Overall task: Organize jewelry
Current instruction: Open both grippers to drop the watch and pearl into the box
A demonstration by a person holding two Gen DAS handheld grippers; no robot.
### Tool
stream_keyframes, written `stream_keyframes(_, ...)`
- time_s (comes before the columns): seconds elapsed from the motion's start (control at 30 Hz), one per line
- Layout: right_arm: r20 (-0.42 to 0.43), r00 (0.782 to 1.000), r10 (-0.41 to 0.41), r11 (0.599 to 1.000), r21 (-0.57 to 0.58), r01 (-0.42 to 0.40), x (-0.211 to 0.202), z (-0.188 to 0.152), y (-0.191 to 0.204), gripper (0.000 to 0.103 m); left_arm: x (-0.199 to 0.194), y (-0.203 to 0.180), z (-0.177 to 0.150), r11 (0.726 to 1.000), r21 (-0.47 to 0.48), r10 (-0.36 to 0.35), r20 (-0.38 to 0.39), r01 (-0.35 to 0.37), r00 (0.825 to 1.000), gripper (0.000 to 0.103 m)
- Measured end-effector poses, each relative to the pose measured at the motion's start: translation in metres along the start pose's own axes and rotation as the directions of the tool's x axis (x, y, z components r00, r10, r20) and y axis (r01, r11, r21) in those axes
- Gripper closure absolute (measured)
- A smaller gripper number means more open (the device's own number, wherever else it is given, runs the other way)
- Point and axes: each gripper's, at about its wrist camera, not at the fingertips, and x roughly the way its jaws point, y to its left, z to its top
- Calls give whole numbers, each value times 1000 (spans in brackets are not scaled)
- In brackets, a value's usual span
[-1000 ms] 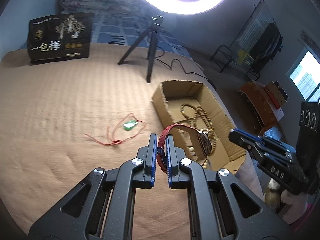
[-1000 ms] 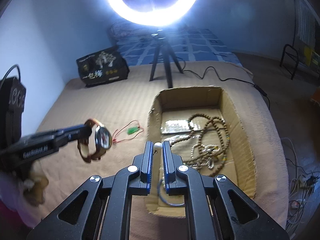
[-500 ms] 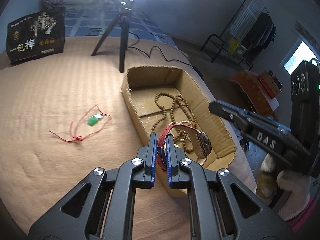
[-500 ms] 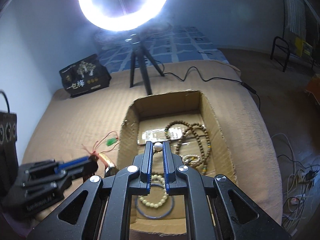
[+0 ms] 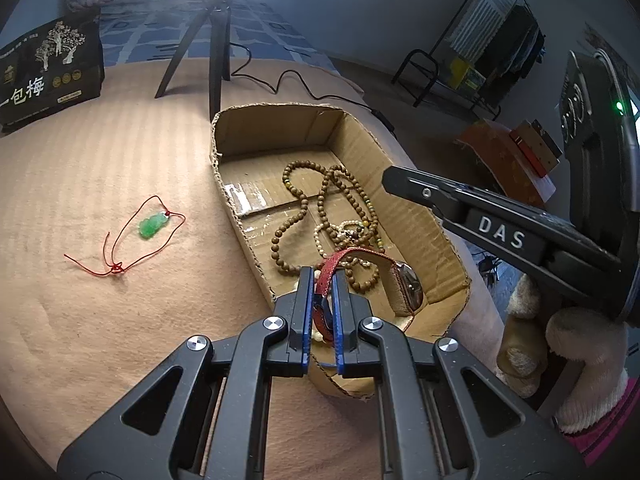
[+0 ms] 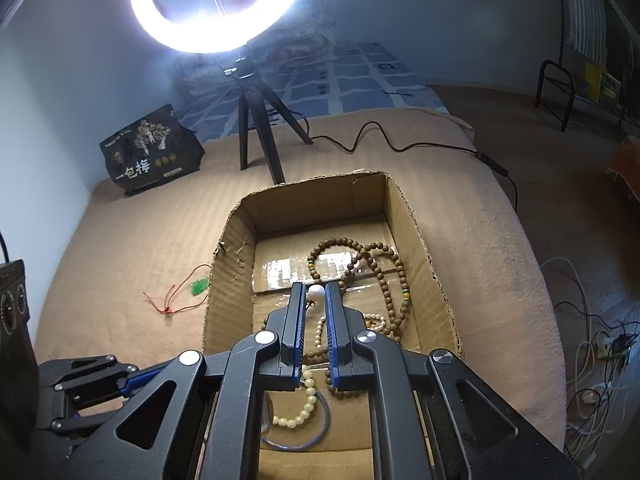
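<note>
My left gripper [image 5: 322,276] is shut on the red strap of a wristwatch [image 5: 408,288] and holds it over the near end of an open cardboard box [image 5: 236,216]. Brown bead necklaces [image 5: 320,208] lie in the box. My right gripper [image 6: 316,292] is shut on a white pearl earring [image 6: 316,291] above the same box [image 6: 230,264]; it shows from the side in the left wrist view [image 5: 404,184]. A green jade pendant on a red cord [image 5: 153,227] lies on the tan bedspread left of the box, also seen in the right wrist view [image 6: 199,286].
A ring light on a black tripod [image 6: 256,136] stands behind the box, its cable [image 6: 400,144] running right. A black printed bag [image 5: 48,76] sits far left. A cream bead bracelet [image 6: 304,400] and a blue ring lie at the box's near end.
My left gripper has carried the watch rightward and lowered it over the box's near end. My right gripper has moved in over the box with the earring.
</note>
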Motion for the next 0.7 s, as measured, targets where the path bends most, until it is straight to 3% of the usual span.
stream_keyframes(0.3, -8, 1000, -21, 1000, -2, 21, 2, 0, -1, 93, 4, -3, -1, 1000, 6, -26, -11, 26, 1000, 96)
stream_keyframes(0.4, -6, 999, -35, 999, 1, 35, 1, -1, -1, 71, 4, -2, 0, 999, 4, -33, -13, 33, 999, 90)
stream_keyframes(0.47, 3, 999, -41, 999, 2, 41, 0, -1, -2, 60, 4, -2, 0, 999, 3, -32, -15, 32, 999, 76)
stream_keyframes(0.7, 9, 999, -54, 999, 2, 54, -4, 1, -2, 58, 0, 0, -1, 1000, 9, -18, -10, 18, 1000, 75)
